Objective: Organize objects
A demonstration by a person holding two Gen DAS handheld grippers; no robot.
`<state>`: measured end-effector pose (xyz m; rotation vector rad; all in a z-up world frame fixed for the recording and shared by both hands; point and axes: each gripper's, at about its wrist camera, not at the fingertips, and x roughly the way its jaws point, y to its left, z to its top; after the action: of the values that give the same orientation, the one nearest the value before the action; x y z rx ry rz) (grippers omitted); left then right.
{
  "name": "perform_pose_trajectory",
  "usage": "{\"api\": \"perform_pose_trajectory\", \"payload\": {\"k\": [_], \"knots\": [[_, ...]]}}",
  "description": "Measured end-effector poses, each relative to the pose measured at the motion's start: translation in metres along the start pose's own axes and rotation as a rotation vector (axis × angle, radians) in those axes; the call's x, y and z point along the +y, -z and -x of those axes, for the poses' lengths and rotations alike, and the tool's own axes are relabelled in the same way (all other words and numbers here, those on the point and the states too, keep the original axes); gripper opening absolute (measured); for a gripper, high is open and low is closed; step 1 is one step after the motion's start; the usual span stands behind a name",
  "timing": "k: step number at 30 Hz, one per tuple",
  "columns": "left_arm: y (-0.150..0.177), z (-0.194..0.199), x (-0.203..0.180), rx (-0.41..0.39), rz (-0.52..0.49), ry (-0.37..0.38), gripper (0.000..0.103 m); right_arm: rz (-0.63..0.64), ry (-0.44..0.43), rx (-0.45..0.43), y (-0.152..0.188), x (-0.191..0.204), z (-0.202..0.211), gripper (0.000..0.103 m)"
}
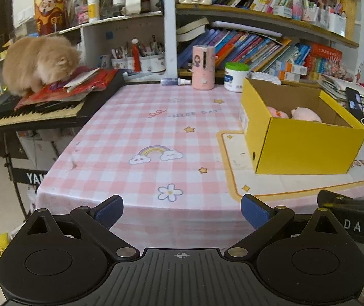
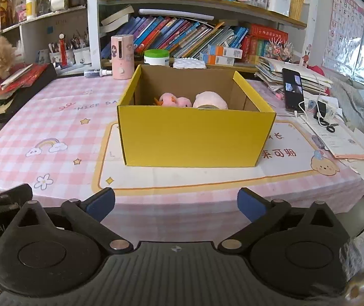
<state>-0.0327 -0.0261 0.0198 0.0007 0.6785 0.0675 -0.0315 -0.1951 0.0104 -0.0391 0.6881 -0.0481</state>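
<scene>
- Hovering over the near edge of the pink-and-white checked tablecloth (image 2: 54, 127), the right gripper (image 2: 175, 205) has its blue-padded jaws spread wide with nothing between them.
- Beside it, the left gripper (image 1: 182, 213) gapes just as wide and empty.
- Beyond both, the open yellow cardboard box (image 2: 194, 135) stands on a cream placemat (image 2: 207, 176).
- Pink plush toys (image 2: 191, 100) lie inside the box.
</scene>
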Motion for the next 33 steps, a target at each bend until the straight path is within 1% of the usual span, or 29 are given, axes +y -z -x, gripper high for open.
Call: {"api": "perform_pose_trajectory", "payload": {"k": [10,24,33], "knots": [[0.007,0.0,-0.001,0.021,-0.032,0.001,0.101,0.001,0.022,0.022,0.008,0.006,0.003,0.103],[0.007,-0.002,-0.002,0.043,-0.013,-0.012,0.101,-0.006,0.046,0.037,0.012,0.006,0.004,0.103],[0.009,-0.005,-0.004,0.047,-0.018,-0.03,0.101,-0.01,0.04,0.04,0.011,0.006,0.004,0.103]]}}
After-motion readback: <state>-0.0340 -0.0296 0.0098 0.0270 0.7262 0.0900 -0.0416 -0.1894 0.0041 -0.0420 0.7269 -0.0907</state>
